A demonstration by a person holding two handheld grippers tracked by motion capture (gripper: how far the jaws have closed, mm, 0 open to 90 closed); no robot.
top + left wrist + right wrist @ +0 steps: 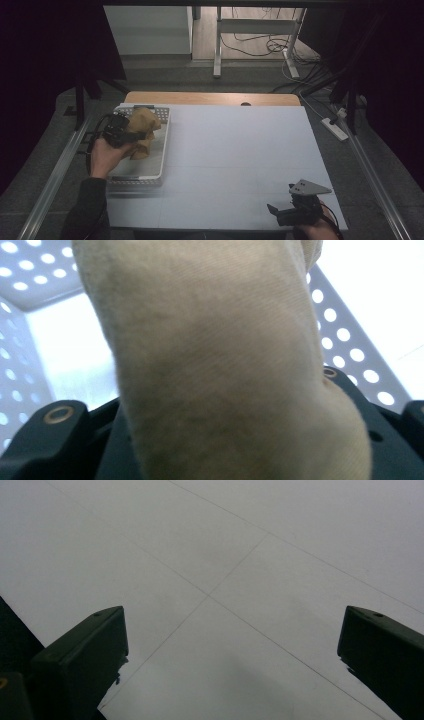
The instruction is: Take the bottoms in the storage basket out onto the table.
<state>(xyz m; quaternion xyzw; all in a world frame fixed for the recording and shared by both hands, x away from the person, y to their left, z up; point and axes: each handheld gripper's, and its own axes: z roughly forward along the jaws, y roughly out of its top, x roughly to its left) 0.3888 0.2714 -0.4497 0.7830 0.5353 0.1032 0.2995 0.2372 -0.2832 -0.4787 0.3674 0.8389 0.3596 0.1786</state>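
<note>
A tan bunched cloth [143,129] hangs over the white perforated basket [165,131] at the table's left. My left gripper [131,135] is shut on it and holds it above the basket floor. In the left gripper view the tan cloth [215,355] bulges out between the black jaws, with the basket's holed walls [345,335] behind it. My right gripper [277,212] rests low at the table's front right, open, with a grey three-cornered plate on top. In the right gripper view its fingers [80,655] stand wide apart over the bare white table [225,555].
The white tabletop [235,150] stretches between the basket and the right gripper. A wooden strip [210,98] edges its far side. Metal rails [55,170] run along both sides. A power strip [336,128] and cables lie on the floor at the right.
</note>
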